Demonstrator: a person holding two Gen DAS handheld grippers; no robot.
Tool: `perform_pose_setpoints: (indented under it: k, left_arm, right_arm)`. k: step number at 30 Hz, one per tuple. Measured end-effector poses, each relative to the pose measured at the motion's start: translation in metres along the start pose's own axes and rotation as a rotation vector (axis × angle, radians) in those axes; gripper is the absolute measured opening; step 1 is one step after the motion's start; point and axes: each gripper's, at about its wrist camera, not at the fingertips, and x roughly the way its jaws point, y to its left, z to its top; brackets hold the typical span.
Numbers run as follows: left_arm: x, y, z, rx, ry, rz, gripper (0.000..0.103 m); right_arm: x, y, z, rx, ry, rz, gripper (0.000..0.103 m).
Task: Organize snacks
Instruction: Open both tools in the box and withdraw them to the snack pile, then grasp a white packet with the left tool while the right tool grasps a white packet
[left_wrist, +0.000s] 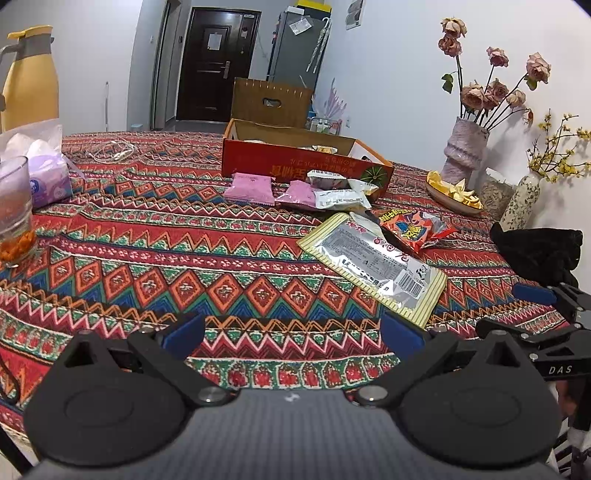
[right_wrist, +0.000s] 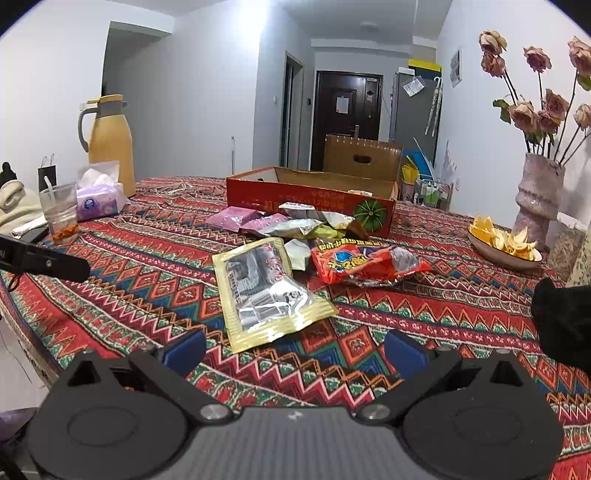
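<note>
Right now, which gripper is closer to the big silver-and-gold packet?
Right. The right gripper sits just short of the silver-and-gold packet, whose near edge lies almost between its open fingers. The left gripper is off to the packet's left, with bare tablecloth ahead.

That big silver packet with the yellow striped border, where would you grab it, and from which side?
Probably by the near corner of the silver packet, coming in low from the front with the right gripper, which is open and nearest. In the right wrist view that end curls up off the tablecloth, leaving room for a finger underneath.
</note>
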Motion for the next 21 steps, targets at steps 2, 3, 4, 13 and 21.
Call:
perform_pose_setpoints:
  k: [2,3,4,13,21]
  left_arm:
    - [0.006,-0.002,0.002,0.006,0.014,0.0,0.103]
    - [0.008,-0.002,0.003,0.012,0.018,0.002,0.103]
    - [0.011,-0.003,0.005,0.017,0.021,0.003,0.103]
    - [0.045,-0.009,0.026,0.059,0.027,-0.015,0.102]
    - [0.086,-0.012,0.051,0.065,0.034,-0.042,0.101]
  right_arm:
    - [0.001,-0.002,0.001,0.015,-0.002,0.004,0.103]
    - [0.002,-0.003,0.002,0.024,-0.005,0.003,0.103]
    - [0.004,-0.004,0.004,0.035,-0.008,0.006,0.102]
    - [0.036,-0.018,0.018,0.078,0.028,0.058,0.066]
    - [0.085,-0.03,0.047,0.07,0.045,0.059,0.032]
